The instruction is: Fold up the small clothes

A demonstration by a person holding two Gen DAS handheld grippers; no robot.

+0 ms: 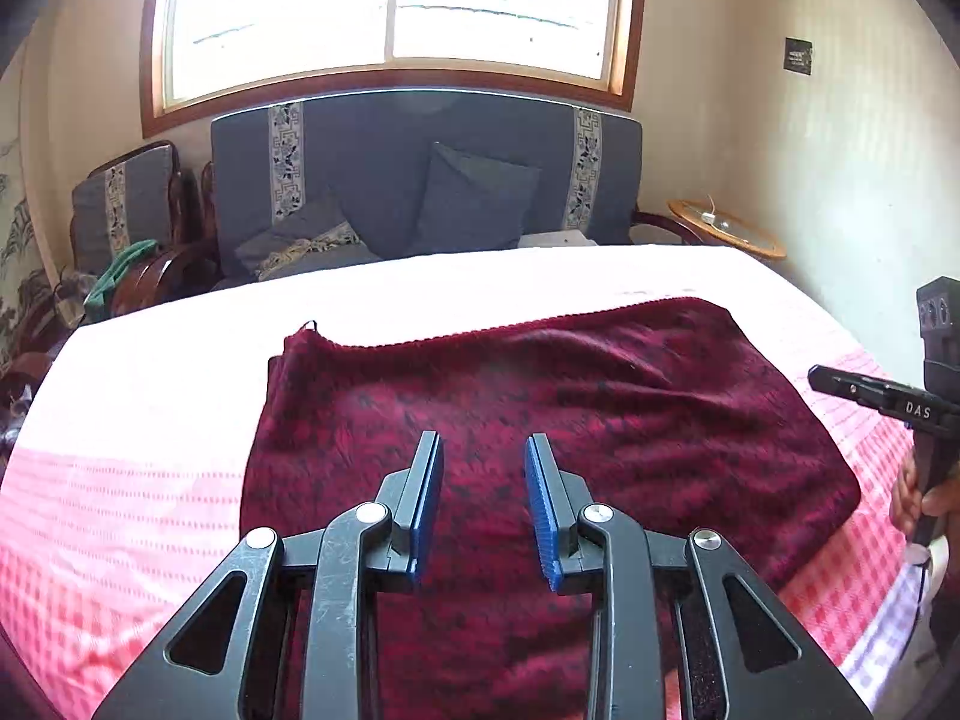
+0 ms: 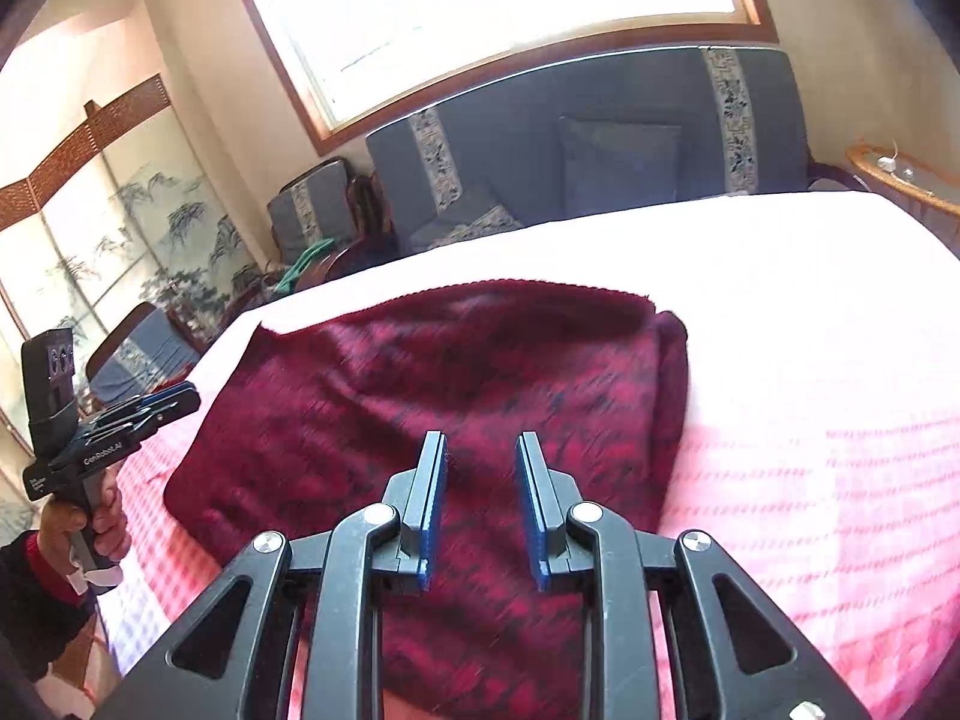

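Observation:
A dark red knitted garment [image 1: 540,390] lies folded and flat on the pink checked bed cover [image 1: 120,510]. Its left side forms a thick doubled edge. My left gripper [image 1: 483,438] hovers above its near half, jaws a narrow gap apart with nothing between the blue pads [image 1: 543,504]. From the right wrist the same garment [image 2: 450,372] fills the middle of the view, and my right gripper [image 2: 483,435] hangs over it, narrowly open and empty. Each gripper also shows at the other view's edge: the right gripper [image 1: 819,375] beside the garment's right side, the left gripper [image 2: 192,399] held by a hand [image 2: 96,516].
A grey cushioned sofa [image 1: 420,180] stands beyond the bed's far edge, under a bright window [image 1: 390,6]. A round wooden side table [image 1: 726,228] is at the back right. A painted folding screen [image 2: 120,210] and a chair [image 2: 144,348] stand on the left.

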